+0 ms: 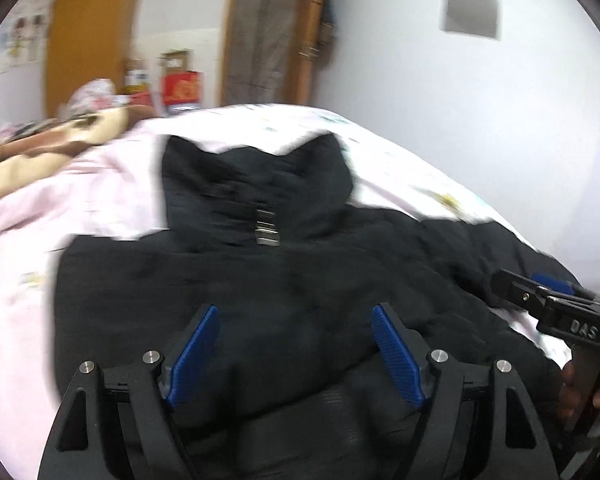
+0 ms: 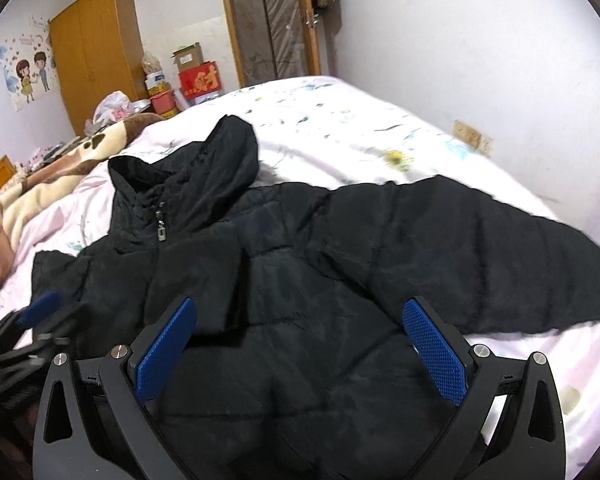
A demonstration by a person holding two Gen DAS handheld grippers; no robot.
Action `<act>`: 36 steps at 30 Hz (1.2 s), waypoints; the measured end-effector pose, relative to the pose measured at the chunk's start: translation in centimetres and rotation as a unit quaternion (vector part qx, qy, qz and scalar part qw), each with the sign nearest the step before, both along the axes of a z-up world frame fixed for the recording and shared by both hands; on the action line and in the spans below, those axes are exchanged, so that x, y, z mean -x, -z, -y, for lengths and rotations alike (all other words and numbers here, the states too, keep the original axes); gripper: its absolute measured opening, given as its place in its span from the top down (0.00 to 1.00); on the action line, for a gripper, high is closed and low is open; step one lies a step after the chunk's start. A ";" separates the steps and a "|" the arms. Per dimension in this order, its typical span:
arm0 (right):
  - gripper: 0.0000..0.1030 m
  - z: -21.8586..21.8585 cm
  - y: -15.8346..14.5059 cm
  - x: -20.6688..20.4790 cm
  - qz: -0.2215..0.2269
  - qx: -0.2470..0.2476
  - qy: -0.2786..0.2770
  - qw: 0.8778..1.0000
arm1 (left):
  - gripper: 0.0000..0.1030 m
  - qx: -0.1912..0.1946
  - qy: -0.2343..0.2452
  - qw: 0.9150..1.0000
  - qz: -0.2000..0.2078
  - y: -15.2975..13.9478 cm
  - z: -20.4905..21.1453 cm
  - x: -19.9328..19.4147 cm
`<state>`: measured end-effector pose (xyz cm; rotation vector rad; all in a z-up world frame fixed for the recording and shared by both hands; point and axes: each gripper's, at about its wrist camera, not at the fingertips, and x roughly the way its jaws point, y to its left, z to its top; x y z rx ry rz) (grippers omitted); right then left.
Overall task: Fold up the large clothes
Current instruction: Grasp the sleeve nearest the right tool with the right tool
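Black and quilted, a padded hooded jacket (image 2: 300, 280) is lying front-up on a bed covered with a pale pink flowered sheet (image 2: 339, 128), its silver zip pull (image 2: 162, 233) sitting just below the collar and one sleeve (image 2: 479, 248) stretching out flat to the right. Both tools are hovering over the jacket's lower body. The left gripper (image 1: 296, 316) is standing with its blue ribbed pads (image 1: 196, 356) wide apart, nothing pinched between them. The right gripper (image 2: 300, 316) is likewise gaping wide and gripping no cloth. A brown and cream blanket (image 2: 40, 184) is lying bunched at the bed's far left.
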<state>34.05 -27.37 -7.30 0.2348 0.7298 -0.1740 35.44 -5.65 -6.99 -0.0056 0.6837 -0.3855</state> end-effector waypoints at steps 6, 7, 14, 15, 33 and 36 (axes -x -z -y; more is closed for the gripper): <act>0.00 -2.4 2.2 -4.0 -0.039 -0.018 -0.061 0.997 | 0.24 -0.035 -0.109 0.993 -0.022 0.1 -7.9 -1.7; 0.01 -2.7 2.5 -4.4 -0.044 -0.019 -0.069 0.996 | 0.24 -0.043 -0.125 0.991 -0.027 0.5 -9.2 -2.2; 0.66 -4.4 5.3 -7.2 -0.103 -0.050 -0.098 0.989 | 0.24 -0.046 -0.165 0.983 -0.064 2.3 -12.6 -4.9; 0.76 -4.5 5.3 -7.3 -0.101 -0.052 -0.101 0.988 | 0.24 -0.045 -0.161 0.984 -0.064 2.5 -12.6 -5.1; 0.95 -0.9 5.3 -7.3 -0.092 0.020 -0.041 0.995 | 0.24 -0.090 -0.147 0.977 -0.127 6.9 -9.1 -9.4; 0.95 -1.1 6.1 -7.4 -0.099 0.035 -0.041 0.994 | 0.23 -0.109 -0.147 0.975 -0.129 7.4 -8.6 -9.7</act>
